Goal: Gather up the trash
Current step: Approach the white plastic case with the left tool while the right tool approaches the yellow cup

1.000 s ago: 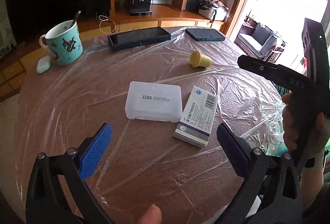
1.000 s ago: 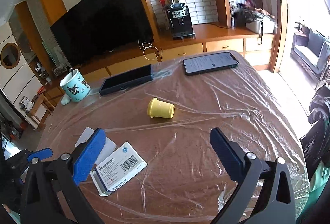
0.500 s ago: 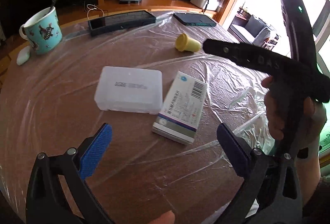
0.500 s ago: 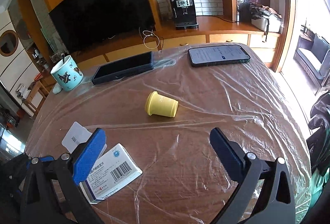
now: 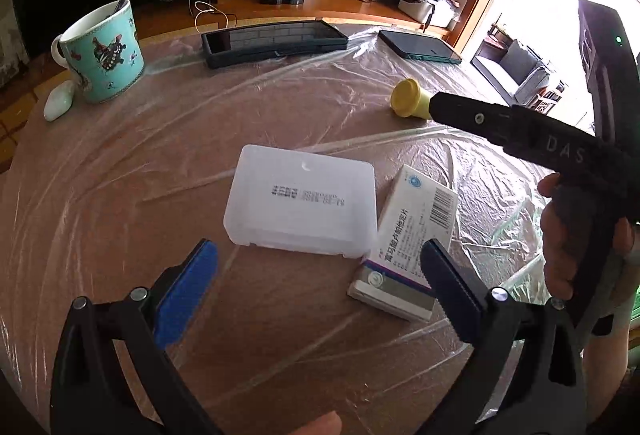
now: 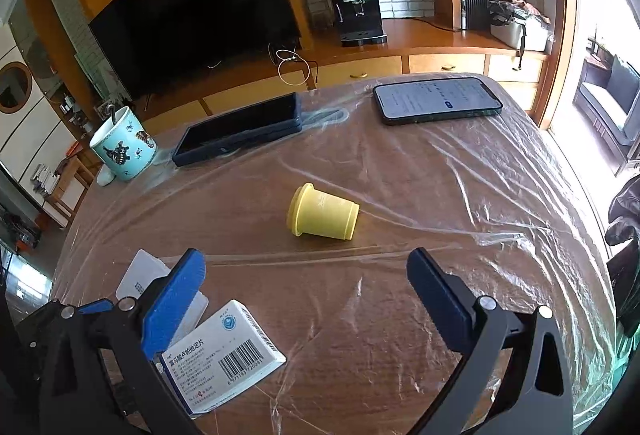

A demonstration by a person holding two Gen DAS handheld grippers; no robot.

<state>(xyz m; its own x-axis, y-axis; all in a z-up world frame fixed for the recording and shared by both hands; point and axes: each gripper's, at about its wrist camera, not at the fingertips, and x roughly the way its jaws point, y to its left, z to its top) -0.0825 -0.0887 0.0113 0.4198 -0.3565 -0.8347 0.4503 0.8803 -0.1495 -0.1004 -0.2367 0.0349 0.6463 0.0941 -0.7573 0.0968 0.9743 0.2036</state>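
Observation:
A translucent white plastic case [image 5: 302, 205] lies flat on the film-covered table, just ahead of my open, empty left gripper [image 5: 320, 283]. A white and blue medicine box [image 5: 412, 235] lies against the case's right side; in the right wrist view the box [image 6: 224, 351] sits low left, partly behind my left finger. A small yellow cup [image 6: 322, 213] lies on its side mid-table, ahead of my open, empty right gripper [image 6: 308, 295]. In the left wrist view the cup [image 5: 410, 99] is partly hidden by the right gripper's arm.
A teal mug [image 5: 102, 53] with a spoon stands far left, a white earbud case [image 5: 58, 107] beside it. A dark tablet case [image 5: 272, 43] and a phone [image 6: 438, 99] lie at the far edge. Clear plastic film [image 6: 500, 195] covers the wooden table.
My left gripper has moved in toward the plastic case and medicine box. My right gripper has moved forward toward the yellow cup. Both stay open.

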